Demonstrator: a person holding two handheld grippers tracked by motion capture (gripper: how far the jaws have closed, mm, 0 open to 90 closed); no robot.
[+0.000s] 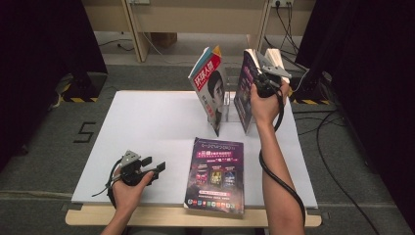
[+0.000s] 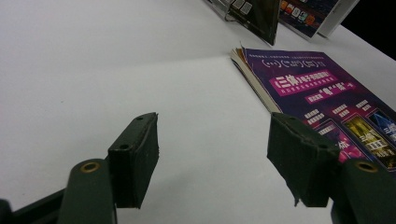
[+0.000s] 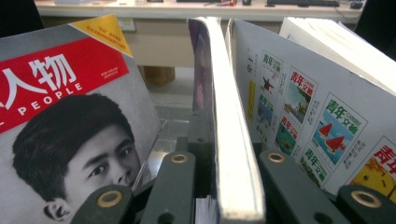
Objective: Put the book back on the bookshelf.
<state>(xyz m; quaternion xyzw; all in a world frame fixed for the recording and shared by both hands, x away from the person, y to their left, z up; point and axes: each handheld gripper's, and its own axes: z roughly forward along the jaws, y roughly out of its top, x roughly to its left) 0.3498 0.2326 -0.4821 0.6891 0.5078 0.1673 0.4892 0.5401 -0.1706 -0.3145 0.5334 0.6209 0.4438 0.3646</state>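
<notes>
Parted hand-held gripper (image 2: 212,161) above white table (image 2: 93,70), beside purple magazine (image 2: 322,98).

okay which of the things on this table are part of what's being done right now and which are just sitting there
In use:
- purple magazine, upright, clamped edge-on in the right gripper
- clear stand
- red-titled magazine, leaning on the stand

Sitting idle:
- flat purple magazine near the front edge
- left gripper, open, holding nothing
- white-covered magazine behind
</notes>
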